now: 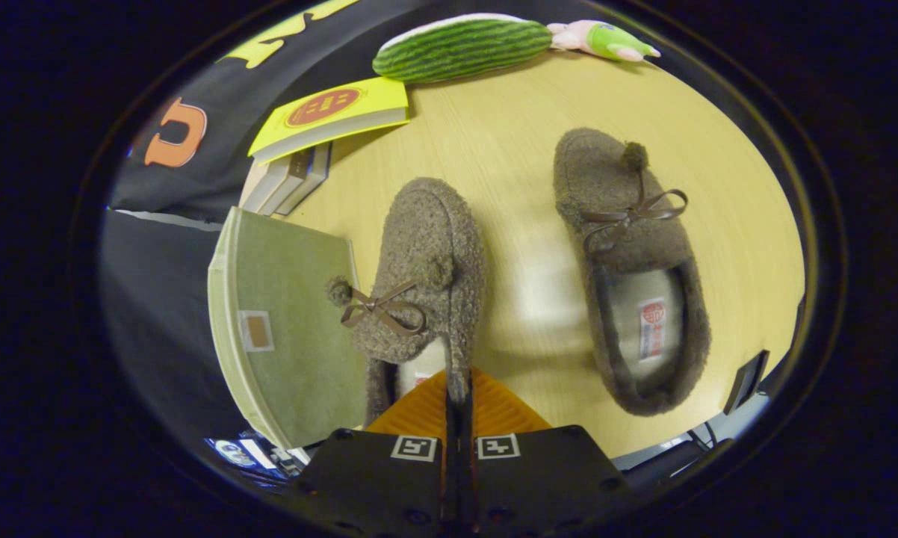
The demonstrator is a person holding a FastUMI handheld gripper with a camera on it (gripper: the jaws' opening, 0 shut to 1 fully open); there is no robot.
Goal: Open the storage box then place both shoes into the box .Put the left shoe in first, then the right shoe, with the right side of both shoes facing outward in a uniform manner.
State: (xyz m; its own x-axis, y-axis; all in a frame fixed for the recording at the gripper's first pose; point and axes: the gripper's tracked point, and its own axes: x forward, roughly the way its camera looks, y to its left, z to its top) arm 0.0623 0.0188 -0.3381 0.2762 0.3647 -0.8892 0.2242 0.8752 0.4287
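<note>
Pinching the rim of a fuzzy brown left slipper [426, 269], the orange-fingered tool [458, 400] grasps it; its twin slipper [628, 261] lies ahead-right on the wooden table [509, 149], a green box [285, 329] left.

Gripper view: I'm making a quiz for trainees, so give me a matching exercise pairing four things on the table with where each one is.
Things:
1. nearer shoe
2. other shoe
3. green box
4. yellow book

Places:
A. on a stack of books, near the striped green plush
B. lying flat on the table, apart from the fingers, opening up
C. its collar pinched between the orange fingers of the gripper
D. right beside the held shoe, lid closed

Pairs: 1-C, 2-B, 3-D, 4-A
</note>
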